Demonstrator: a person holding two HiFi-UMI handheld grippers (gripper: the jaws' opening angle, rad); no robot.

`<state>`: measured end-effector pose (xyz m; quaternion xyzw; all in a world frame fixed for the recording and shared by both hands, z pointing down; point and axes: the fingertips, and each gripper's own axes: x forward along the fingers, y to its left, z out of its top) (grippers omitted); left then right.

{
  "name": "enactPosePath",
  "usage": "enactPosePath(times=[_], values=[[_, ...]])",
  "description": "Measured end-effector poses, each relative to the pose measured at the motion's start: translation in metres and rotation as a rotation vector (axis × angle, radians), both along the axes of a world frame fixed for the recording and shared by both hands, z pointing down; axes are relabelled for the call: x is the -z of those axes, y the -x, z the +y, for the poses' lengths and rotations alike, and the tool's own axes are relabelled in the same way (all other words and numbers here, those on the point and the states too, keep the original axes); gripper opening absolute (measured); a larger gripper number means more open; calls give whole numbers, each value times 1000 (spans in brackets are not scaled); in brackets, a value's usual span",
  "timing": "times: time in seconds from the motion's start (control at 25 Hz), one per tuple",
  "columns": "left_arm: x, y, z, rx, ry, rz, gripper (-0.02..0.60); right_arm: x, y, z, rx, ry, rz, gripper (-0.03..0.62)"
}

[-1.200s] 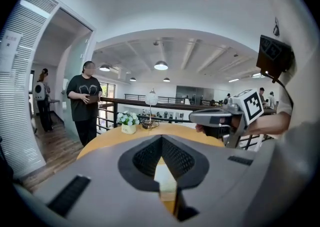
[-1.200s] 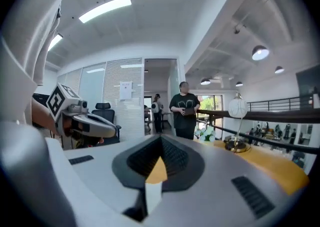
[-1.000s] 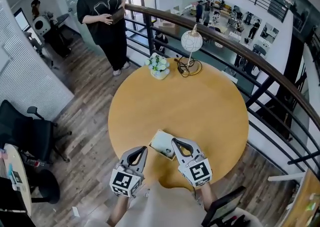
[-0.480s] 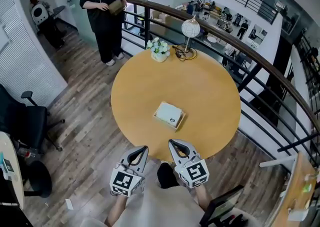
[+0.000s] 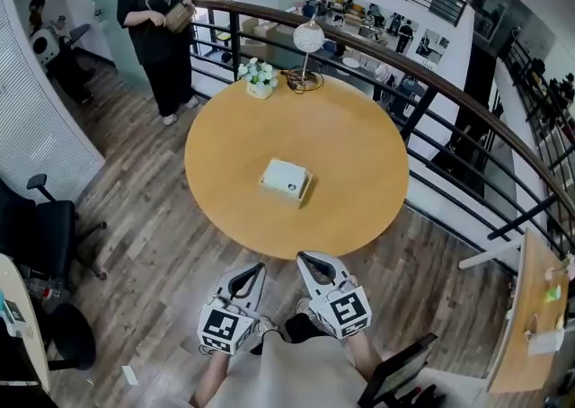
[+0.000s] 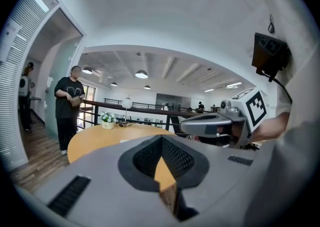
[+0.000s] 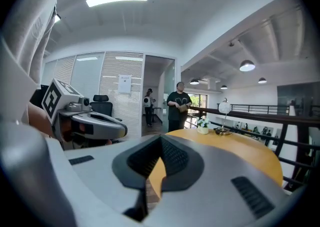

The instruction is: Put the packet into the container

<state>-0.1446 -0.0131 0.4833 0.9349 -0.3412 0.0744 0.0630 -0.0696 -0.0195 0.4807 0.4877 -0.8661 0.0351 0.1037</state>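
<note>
A flat whitish box (image 5: 285, 180) lies on the round wooden table (image 5: 350, 155), towards its near side. No separate packet shows in any view. Both grippers hang over the wooden floor, short of the table's near edge and well apart from the box. My left gripper (image 5: 259, 266) is shut with nothing in it, and so is my right gripper (image 5: 303, 257). In the left gripper view the left gripper (image 6: 161, 143) has its jaws met, with the right gripper's body (image 6: 220, 123) beside it. In the right gripper view the right gripper (image 7: 161, 141) is likewise closed and empty.
A flower pot (image 5: 260, 78) and a globe lamp (image 5: 308, 38) with a coiled cord stand at the table's far edge. A dark railing (image 5: 431, 83) curves behind the table. A person (image 5: 160, 11) stands at the far left. An office chair (image 5: 45, 235) is at the left, another table (image 5: 530, 325) at the right.
The view has drawn back from the table. The box, close in front of the grippers a second ago, now lies well ahead of them, and the grippers hang over the floor.
</note>
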Motion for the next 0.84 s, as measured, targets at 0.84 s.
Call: enactPosePath(times=[0.84], values=[[-5, -65, 115, -1, 33, 26, 5, -13, -42, 118, 50, 35, 63, 5]])
